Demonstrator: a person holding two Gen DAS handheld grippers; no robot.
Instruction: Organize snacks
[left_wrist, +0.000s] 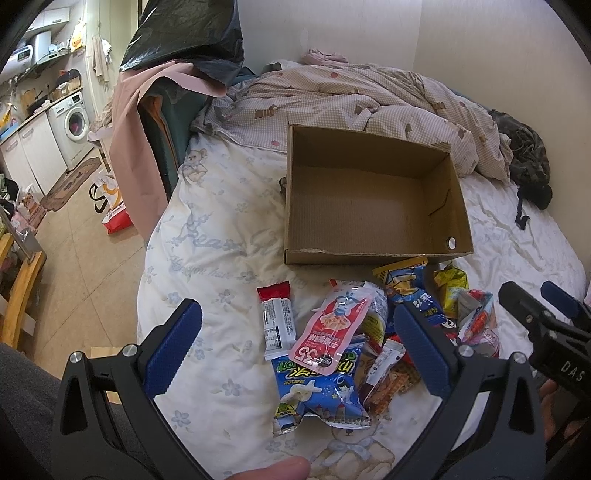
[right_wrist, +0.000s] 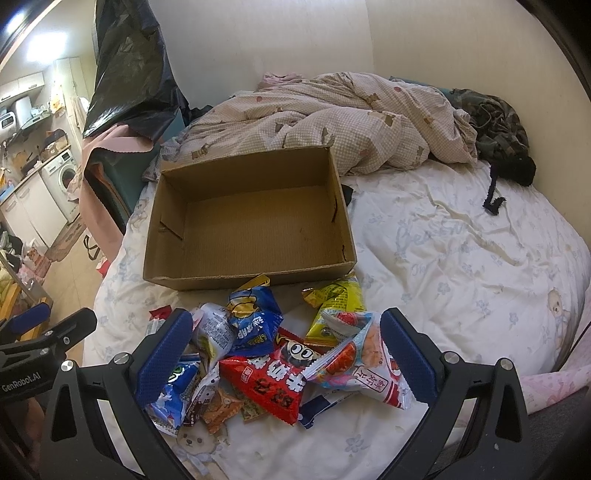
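Observation:
An open brown cardboard box (left_wrist: 369, 195) (right_wrist: 255, 225) sits on the bed with nothing inside. In front of it lies a pile of snack packets (left_wrist: 354, 343) (right_wrist: 280, 354): a pink pouch (left_wrist: 332, 328), a blue and white bag (left_wrist: 321, 391), a red and white bar (left_wrist: 277, 317), a red bag (right_wrist: 269, 380), a yellow bag (right_wrist: 336, 306) and a blue bag (right_wrist: 251, 317). My left gripper (left_wrist: 297, 345) hovers open over the pile's left part. Over the pile's right part my right gripper (right_wrist: 286, 350) is open too. Neither holds anything.
A white bear-print sheet (right_wrist: 461, 258) covers the bed, with a crumpled checked duvet (left_wrist: 369, 96) and dark clothing (right_wrist: 495, 125) behind the box. A black plastic bag (left_wrist: 184, 33) over pink cloth stands at the left. Beyond the bed's left edge is floor and a washing machine (left_wrist: 74, 122).

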